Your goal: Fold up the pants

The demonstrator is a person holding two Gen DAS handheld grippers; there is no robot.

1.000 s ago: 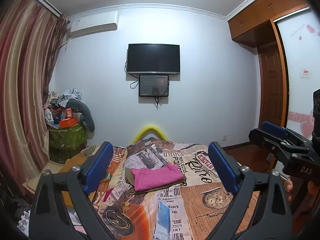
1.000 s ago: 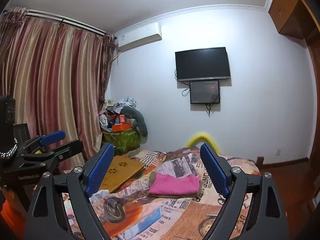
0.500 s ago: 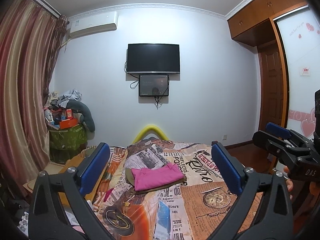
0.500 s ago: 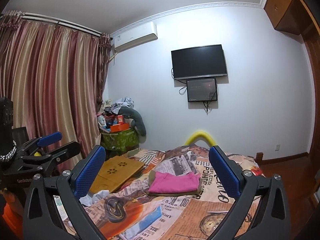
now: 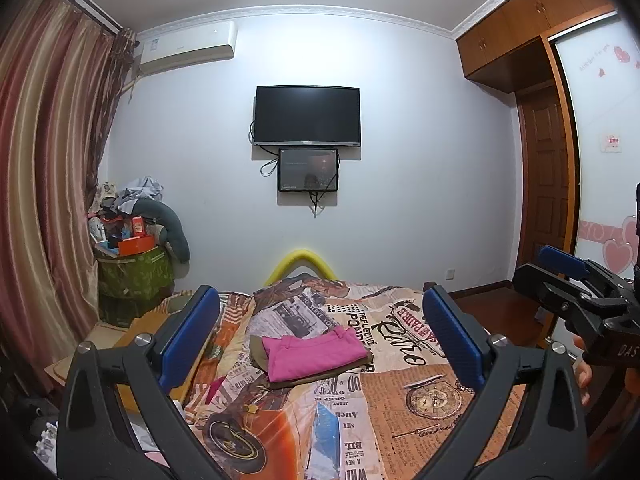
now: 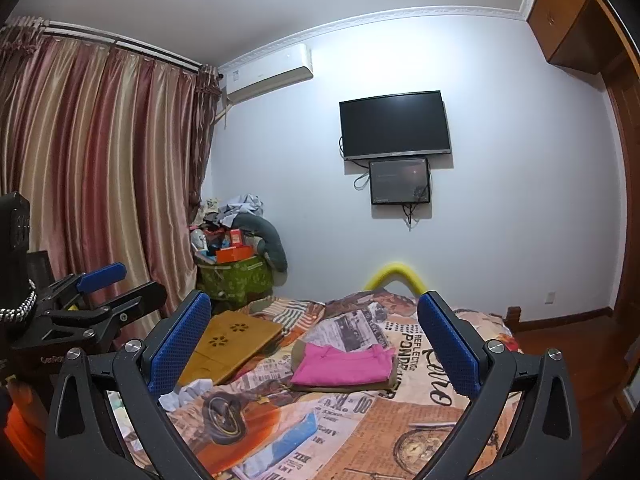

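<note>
1. The left gripper [image 5: 320,336] is held up over the near end of the bed [image 5: 404,392]. Its jaws are wide apart, with nothing in them.
2. The pink pants [image 5: 314,354] lie folded flat in the middle of the bed, on top of a brown folded cloth [image 5: 320,376]. They are well away from both grippers.
3. The right gripper [image 6: 314,342] is held up too. Its jaws are wide apart and empty.
4. The folding looks done, I think.
5. What could go wrong: if a gripper dips and bumps the pants, the neat fold could slip open.
6. If it pinches the brown cloth too, both could slide.
</note>
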